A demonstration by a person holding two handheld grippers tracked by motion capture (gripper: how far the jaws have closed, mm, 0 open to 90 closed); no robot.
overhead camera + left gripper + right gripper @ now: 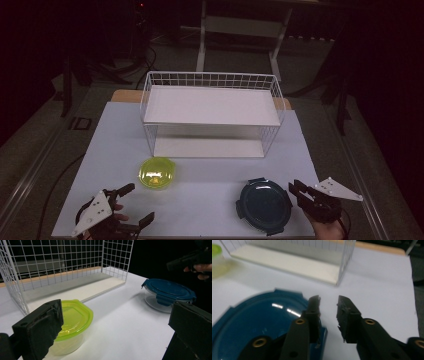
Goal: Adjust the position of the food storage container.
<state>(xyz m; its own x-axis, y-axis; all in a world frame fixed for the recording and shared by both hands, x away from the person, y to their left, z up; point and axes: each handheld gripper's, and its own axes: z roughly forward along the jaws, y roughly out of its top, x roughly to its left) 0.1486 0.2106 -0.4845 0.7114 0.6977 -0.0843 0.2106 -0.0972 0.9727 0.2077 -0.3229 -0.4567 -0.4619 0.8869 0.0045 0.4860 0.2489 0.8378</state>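
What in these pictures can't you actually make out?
- What is in the blue-lidded bowl: the dark lid covers it in the high view, and the right hand-held gripper cuts across it in the right gripper view.
- Whether that gripper's jaws touch the lid's tab: a jaw hides the spot.
- The green-lidded tub in the right gripper view: blurred and cut by the left edge.
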